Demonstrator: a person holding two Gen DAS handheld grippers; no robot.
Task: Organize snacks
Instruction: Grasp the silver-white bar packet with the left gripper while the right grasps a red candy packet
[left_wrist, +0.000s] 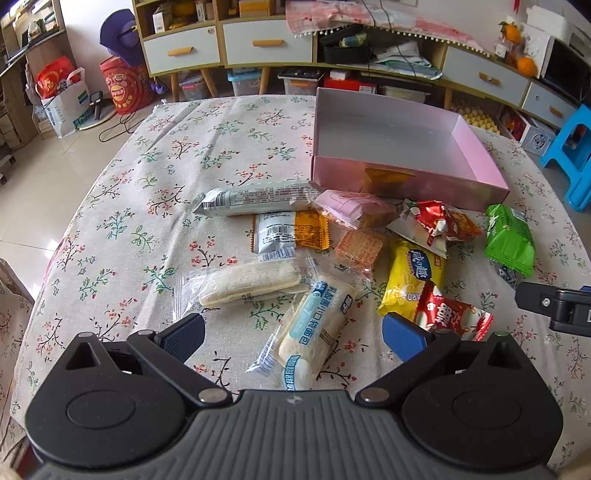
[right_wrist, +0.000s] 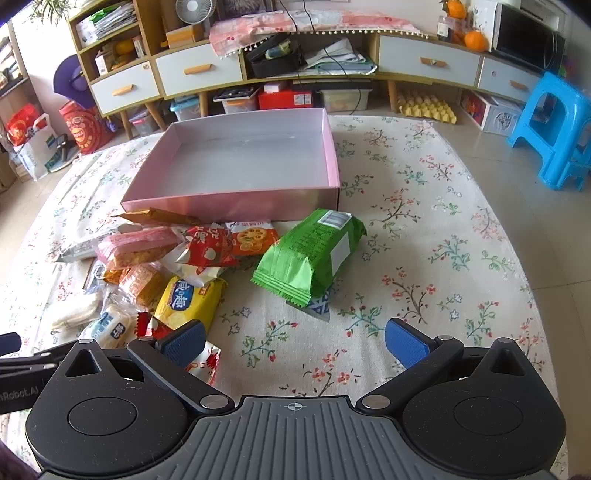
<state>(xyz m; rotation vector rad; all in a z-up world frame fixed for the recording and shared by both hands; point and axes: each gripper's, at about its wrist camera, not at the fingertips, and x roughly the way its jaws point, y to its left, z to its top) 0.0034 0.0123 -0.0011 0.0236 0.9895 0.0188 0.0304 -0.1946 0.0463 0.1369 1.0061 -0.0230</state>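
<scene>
- Left wrist view: the left gripper (left_wrist: 293, 338) is hovering low in the frame, jaws spread wide and holding nothing, over a clear-wrapped white bread roll with blue lettering (left_wrist: 314, 325). The shallow pink cardboard box (left_wrist: 406, 181) is sitting upper right on the floral-clothed worktop (left_wrist: 147, 192).
- Right wrist view: the right gripper (right_wrist: 295, 341) is hanging with jaws wide and empty below a shiny green foil snack bag (right_wrist: 306, 254) at centre; the box (right_wrist: 236, 203) is lying just above it.

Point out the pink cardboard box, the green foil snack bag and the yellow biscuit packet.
pink cardboard box (right_wrist: 229, 206): right wrist view, near outer wall.
green foil snack bag (right_wrist: 303, 254): right wrist view, middle of the bag's face.
yellow biscuit packet (left_wrist: 410, 280): left wrist view, middle of the wrapper.
</scene>
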